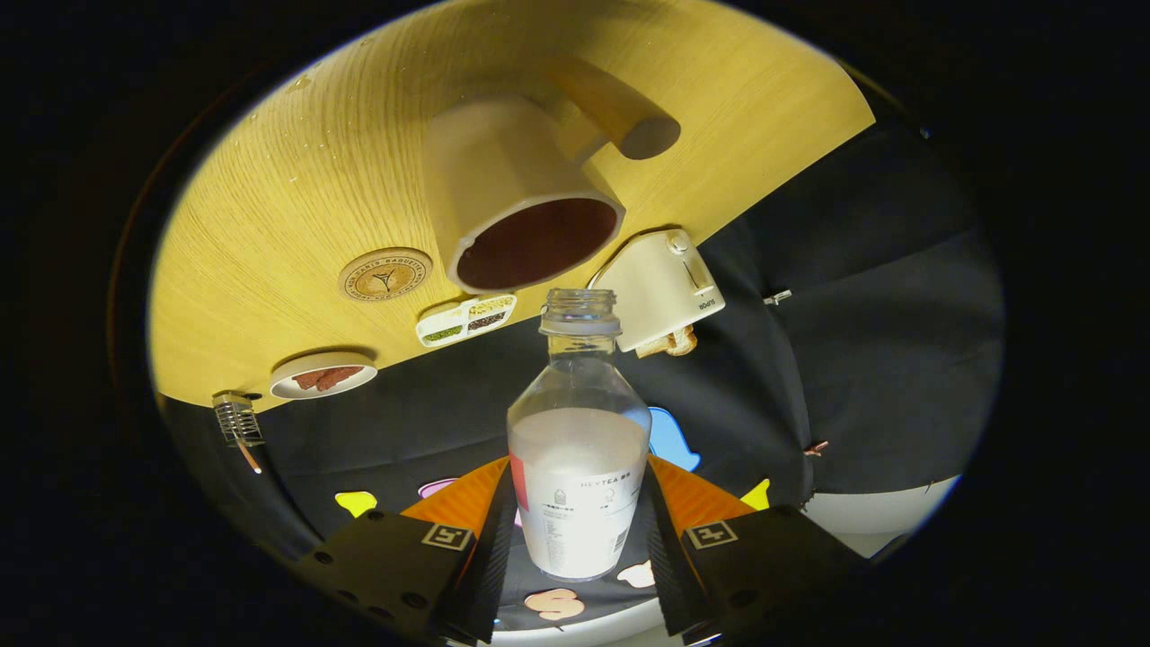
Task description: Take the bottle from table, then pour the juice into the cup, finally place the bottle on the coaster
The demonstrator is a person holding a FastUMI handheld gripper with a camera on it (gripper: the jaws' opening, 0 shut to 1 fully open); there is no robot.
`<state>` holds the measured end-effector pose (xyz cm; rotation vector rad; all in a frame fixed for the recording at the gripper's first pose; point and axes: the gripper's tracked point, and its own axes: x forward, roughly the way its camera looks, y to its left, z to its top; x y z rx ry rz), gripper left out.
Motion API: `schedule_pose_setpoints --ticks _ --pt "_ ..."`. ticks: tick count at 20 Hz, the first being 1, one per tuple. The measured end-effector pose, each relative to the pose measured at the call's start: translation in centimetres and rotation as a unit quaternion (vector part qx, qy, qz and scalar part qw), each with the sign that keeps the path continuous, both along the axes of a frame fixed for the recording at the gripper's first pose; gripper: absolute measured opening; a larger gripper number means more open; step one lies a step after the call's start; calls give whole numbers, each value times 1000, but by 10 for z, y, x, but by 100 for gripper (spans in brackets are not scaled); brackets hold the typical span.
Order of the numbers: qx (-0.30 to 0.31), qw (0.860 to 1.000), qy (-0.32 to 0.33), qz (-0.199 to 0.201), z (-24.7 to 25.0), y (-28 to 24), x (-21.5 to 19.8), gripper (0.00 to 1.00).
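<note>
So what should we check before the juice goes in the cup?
1. Grip: gripper fingers press both sides of the bottle: ok.
2. Cap off, bottle mouth open: ok.
3. Bottle mouth aimed at the cup, just short of its rim: ok.
4. Room in the cup: dark inside, level unclear: cannot tell.
5. Juice left in the bottle: ok.
6. Coaster bare for landing: ok.

Tongs (579,530) clamped on uncapped bottle (578,449) (mouth beside cup (521,211)).
</note>
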<state>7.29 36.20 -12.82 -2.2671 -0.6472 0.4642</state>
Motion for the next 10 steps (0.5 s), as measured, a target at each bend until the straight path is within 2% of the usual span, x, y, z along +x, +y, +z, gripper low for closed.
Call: schedule_pose_setpoints --ticks 3,5,8,10 --pt "62 996 42 -41 -4 -12 5 70" --pt "126 986 80 -70 -4 -22 4 71" --pt "212 961 134 -115 -9 -30 -5 71" --pt "265 936 173 -155 -16 -41 -7 71"
